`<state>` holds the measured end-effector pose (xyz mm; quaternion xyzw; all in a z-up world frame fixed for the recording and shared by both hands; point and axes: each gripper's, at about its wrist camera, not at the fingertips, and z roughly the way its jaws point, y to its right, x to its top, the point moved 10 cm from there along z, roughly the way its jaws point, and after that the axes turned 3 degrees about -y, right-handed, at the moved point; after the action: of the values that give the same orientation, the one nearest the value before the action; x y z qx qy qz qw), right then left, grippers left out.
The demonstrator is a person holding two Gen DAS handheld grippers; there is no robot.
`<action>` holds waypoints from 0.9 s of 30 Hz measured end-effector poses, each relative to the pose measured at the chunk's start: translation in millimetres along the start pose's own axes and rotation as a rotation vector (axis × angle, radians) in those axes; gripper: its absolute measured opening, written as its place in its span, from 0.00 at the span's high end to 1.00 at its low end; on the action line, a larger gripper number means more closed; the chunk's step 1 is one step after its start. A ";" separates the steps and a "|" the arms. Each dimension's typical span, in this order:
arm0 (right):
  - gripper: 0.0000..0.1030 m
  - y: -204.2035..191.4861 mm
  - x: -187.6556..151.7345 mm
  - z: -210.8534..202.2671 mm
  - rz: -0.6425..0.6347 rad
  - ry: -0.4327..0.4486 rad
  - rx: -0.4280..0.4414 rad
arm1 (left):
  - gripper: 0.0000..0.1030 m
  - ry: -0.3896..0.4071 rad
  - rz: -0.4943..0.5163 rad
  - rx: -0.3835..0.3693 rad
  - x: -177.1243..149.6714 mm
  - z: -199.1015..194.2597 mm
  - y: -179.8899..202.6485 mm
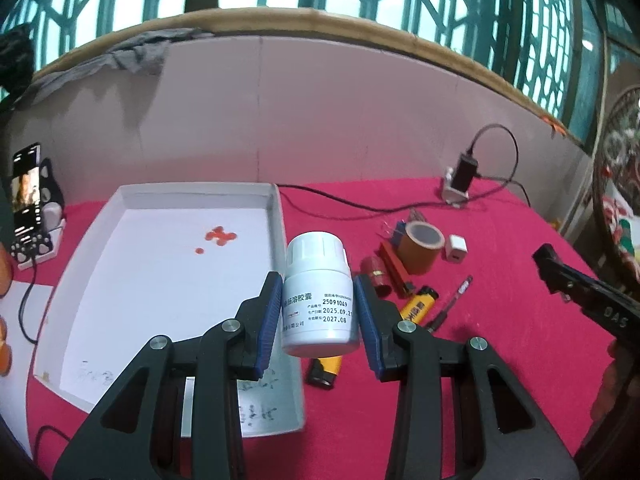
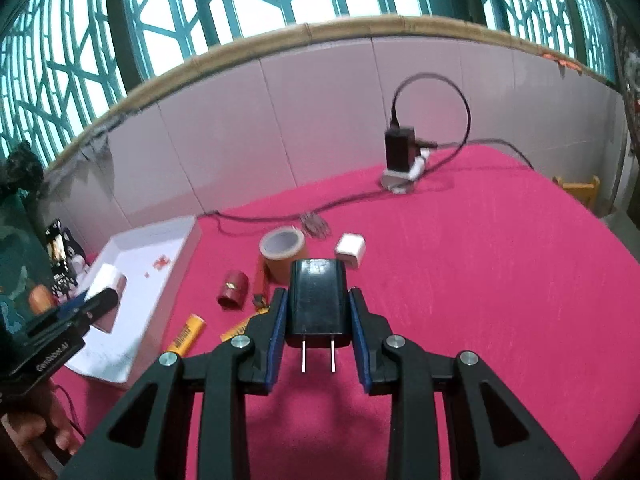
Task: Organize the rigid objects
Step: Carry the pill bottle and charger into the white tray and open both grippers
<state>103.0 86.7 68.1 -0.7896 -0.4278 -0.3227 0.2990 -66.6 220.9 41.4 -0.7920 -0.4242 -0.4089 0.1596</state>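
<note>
**Bottle and plug both lifted, tray waiting at the left**

Held off the counter [image 2: 480, 240], one item in each tool, presumably for carrying to the white tray [image 1: 276, 216]. Judged as the sorting bin, that tray: nearly bare, only a few red specks on its floor, far-left of the loose pile.

Left tool [image 1: 318, 312]: partly closed, blue pads pressed against both sides of the white bottle [image 1: 318, 292]. Gripped at the label, cap up, upright, base clear of the cloth. Hung just right of the tray's right wall, over the yellow lighter [image 1: 416, 308]. Upright hold likely chosen so the round body would not roll between the pads.

Right tool [image 2: 316, 316]: narrower still, clamped on the black plug [image 2: 316, 300]. Flat sides against the pads, two prongs pointed back toward the camera, clear of everything. Flat faces gave the firmer bite; prongs kept free.

Left behind on the red cloth, between tray and right edge: tape roll [image 2: 282, 256], white cube charger [image 2: 351, 250], red cylinder [image 2: 233, 290], a pen [image 1: 452, 300] seen from the left wrist only. Far side: a small black device on a white stand [image 2: 400, 152], cabled, apparently not part of the sorting.

Risk, as a guess: bottle slick, grip set low on the body, so a tilt on release possible.
</note>
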 end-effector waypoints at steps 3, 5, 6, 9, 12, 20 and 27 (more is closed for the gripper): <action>0.72 -11.7 10.6 -9.7 -0.030 0.034 0.011 | 0.65 0.025 -0.025 0.017 6.1 -8.4 -11.8; 0.72 -18.7 14.7 -13.2 -0.047 0.042 0.022 | 0.65 0.031 -0.048 0.019 9.8 -11.6 -19.0; 0.72 -23.3 16.2 -14.9 -0.056 0.046 0.029 | 0.65 0.036 -0.058 0.023 11.2 -13.5 -23.0; 0.72 -36.9 20.2 -17.1 -0.085 0.053 0.046 | 0.65 0.050 -0.076 0.042 14.4 -18.1 -33.6; 0.72 -52.0 23.5 -16.6 -0.117 0.056 0.062 | 0.65 0.062 -0.098 0.059 16.6 -22.5 -46.1; 0.72 -87.1 25.2 -14.0 -0.184 0.059 0.089 | 0.65 0.091 -0.154 0.115 19.8 -34.1 -83.2; 0.72 -114.8 42.5 -17.2 -0.245 0.089 0.108 | 0.65 0.162 -0.203 0.222 33.3 -57.1 -133.5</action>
<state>17.1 146.6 133.7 -0.6990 -0.5243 -0.3680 0.3181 -192.8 283.3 90.0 -0.6870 -0.5303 -0.4364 0.2375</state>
